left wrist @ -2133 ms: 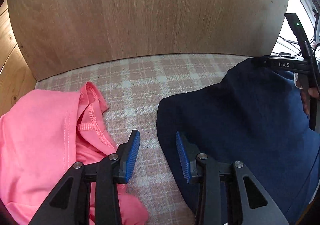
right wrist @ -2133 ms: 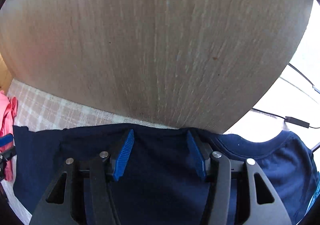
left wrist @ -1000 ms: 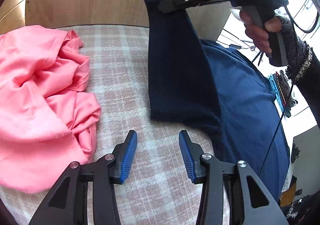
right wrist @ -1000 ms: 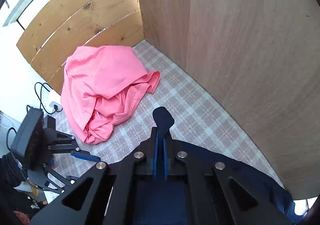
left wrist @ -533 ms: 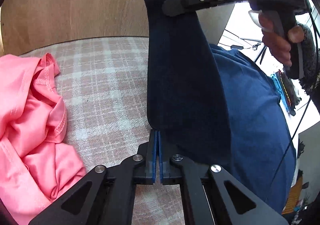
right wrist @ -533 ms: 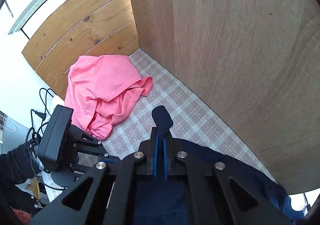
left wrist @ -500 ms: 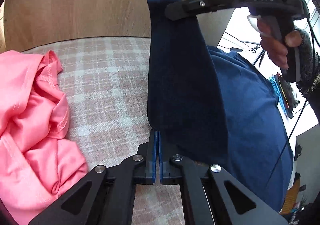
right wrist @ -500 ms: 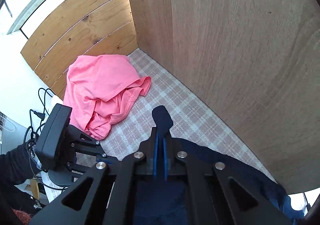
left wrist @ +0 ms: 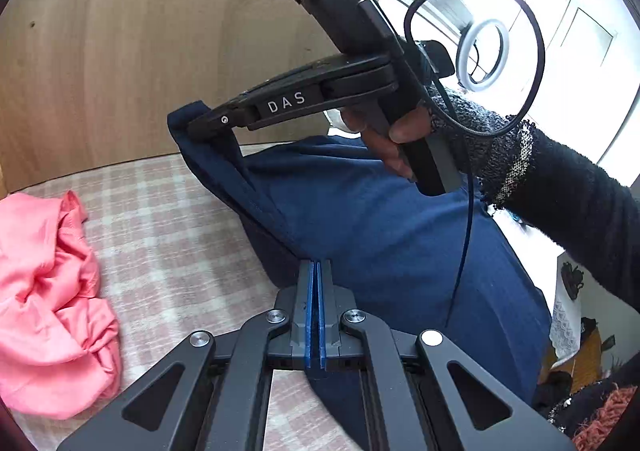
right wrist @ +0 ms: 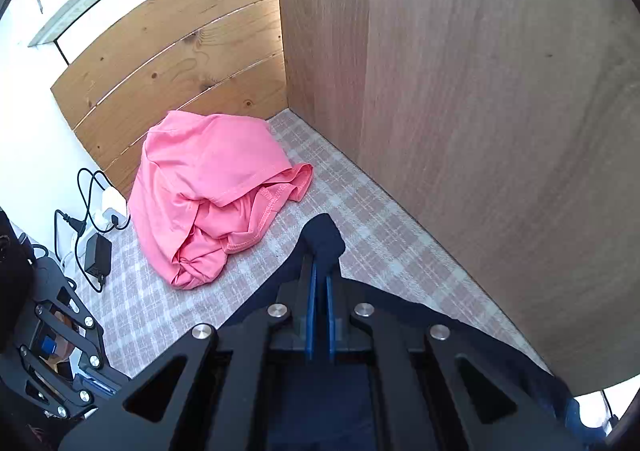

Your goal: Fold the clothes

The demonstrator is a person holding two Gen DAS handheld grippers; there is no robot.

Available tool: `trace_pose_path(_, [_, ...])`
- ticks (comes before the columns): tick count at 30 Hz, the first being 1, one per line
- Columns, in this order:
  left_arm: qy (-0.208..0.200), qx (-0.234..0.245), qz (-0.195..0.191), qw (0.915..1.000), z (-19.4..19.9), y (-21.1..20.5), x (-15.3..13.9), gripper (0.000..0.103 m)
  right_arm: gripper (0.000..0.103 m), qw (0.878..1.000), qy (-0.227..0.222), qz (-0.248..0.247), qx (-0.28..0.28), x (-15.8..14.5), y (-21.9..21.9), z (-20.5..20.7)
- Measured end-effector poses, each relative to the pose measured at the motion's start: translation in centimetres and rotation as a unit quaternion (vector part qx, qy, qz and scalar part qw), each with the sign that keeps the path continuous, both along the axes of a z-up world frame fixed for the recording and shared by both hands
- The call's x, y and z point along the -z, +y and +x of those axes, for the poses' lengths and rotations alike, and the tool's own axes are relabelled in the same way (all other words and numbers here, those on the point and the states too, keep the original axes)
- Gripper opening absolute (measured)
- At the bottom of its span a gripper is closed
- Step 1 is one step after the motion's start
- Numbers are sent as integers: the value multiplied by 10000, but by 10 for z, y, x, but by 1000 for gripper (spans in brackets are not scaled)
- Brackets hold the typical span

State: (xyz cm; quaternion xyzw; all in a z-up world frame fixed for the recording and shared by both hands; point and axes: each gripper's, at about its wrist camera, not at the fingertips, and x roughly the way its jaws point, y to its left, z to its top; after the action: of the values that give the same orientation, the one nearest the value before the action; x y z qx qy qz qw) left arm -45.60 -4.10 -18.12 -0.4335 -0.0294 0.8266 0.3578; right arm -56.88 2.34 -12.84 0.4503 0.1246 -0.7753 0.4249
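My left tongs (left wrist: 313, 271) are pinched flat on the near edge of the dark navy cotton garment (left wrist: 384, 235), blue pads together with only a thin layer of cloth between them. My right tongs (right wrist: 320, 271) are clamped the same way on another part of that edge, a small tuft of navy cloth poking out past the tips; from the left wrist view I see them holding it raised above the pink-and-white checked cloth-covered tabletop (left wrist: 168, 235). The hem runs taut between my two grips while the rest of the garment lies spread toward the tabletop's right edge.

I judge this cloth light, soft and limp: it will sag and drape wherever I leave it unsupported, so it should be held at hem or corners, two points well apart, to keep the edge straight. It is not slippery against the pads.

The crumpled pink jersey garment (right wrist: 212, 187) waits in the far left corner, against the wooden plank wall (right wrist: 180, 51).
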Motion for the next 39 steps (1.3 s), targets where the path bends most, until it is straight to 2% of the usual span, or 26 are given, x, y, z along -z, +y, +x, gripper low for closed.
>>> trace_pose_path(3, [-133,380,90,9991,5,35,5,1,4,9994,91,30,330,-6,53,12])
trace_pose_path(4, [-220,545,136,9982,7,48,10,1,4,9986,156,134,486,-5,73,16])
trace_pose_path(5, [-373,679,-30,9970,9,62,20,4,6,9965,315,395,669,0,93,22])
trace_pose_path(6, [-530,811,-208,9951,11,76,30,6,10,9928,415,713,864,7,113,27])
trace_pose_path(7, [-583,865,-447,9935,15,82,38,7,33,9875,361,1059,1111,18,132,28])
trace_pose_path(8, [-573,782,-517,9939,22,79,40,7,55,9819,234,1241,1411,25,152,26])
trace_pose_path(10, [-595,551,-554,9952,32,65,42,9,55,9687,10,1471,2000,38,190,22])
trace_pose_path(12, [-595,165,-742,9953,39,43,43,18,55,9665,-48,975,2374,32,212,23])
trace_pose_path(13, [-582,-43,-891,9943,43,33,43,19,55,9706,-96,761,2282,30,210,26])
trace_pose_path(15, [-666,-339,-949,9927,54,13,44,20,55,9778,-184,415,2046,28,201,32])
trace_pose_path(18, [-841,-724,-916,9896,75,-10,46,19,55,9876,-228,661,1408,50,158,44])
trace_pose_path(20, [-972,-960,-855,9869,91,-23,46,19,55,9874,-318,1102,1091,75,132,49])
trace_pose_path(22, [-1049,-1220,-802,9837,112,-38,43,19,55,9819,-300,1577,1002,90,119,53])
trace_pose_path(24, [-1068,-1518,-730,9799,143,-54,35,20,55,9841,-239,1443,1005,81,121,56])
trace_pose_path(25, [-1076,-1703,-662,9773,161,-61,32,20,55,9863,-283,1217,1080,69,127,57])
trace_pose_path(28, [-1203,-2388,-518,9622,226,-76,27,20,55,9906,-284,639,1177,29,148,63])
trace_pose_path(31, [-1317,-3066,-519,9412,302,-72,30,20,55,9930,-118,620,993,10,156,79])
trace_pose_path(34, [-1461,-3474,-401,9254,374,-55,42,29,55,9948,-102,760,670,15,156,100])
trace_pose_path(37, [-1640,-3578,-202,9191,418,-36,60,29,55,9943,-232,944,428,29,156,116])
trace_pose_path(39, [-1748,-3547,16,9185,429,-28,75,28,55,9935,-294,1051,320,35,152,124])
